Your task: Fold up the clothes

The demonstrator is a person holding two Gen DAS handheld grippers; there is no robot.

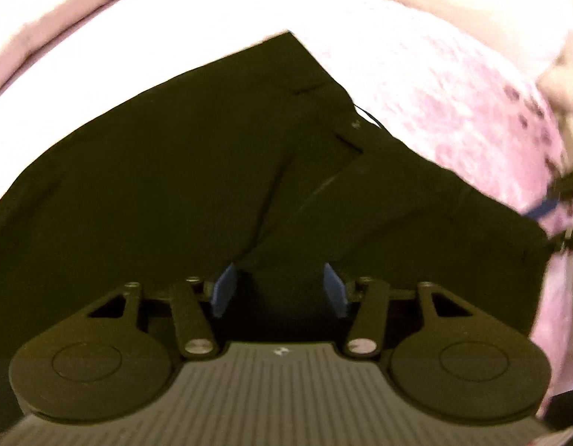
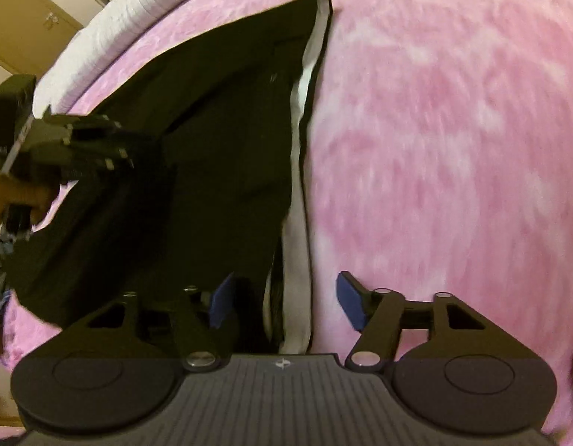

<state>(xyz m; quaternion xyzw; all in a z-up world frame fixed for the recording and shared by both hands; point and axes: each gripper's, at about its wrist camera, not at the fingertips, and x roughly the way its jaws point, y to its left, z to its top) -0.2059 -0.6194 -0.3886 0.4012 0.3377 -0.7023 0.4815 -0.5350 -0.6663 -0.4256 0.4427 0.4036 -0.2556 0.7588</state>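
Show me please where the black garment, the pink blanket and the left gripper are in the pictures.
black garment (image 2: 219,156): right wrist view, on its dark middle panel.
pink blanket (image 2: 453,141): right wrist view, on bare fluffy surface right of the garment.
left gripper (image 1: 279,286): left wrist view, midway between its blue fingertips.

Two handheld grippers angle downward over a black garment (image 2: 197,156). The left gripper (image 1: 279,286) hovers above its middle, blue pads apart. The right gripper (image 2: 286,304) straddles the garment's white-lined edge, jaws parted, not pinching.
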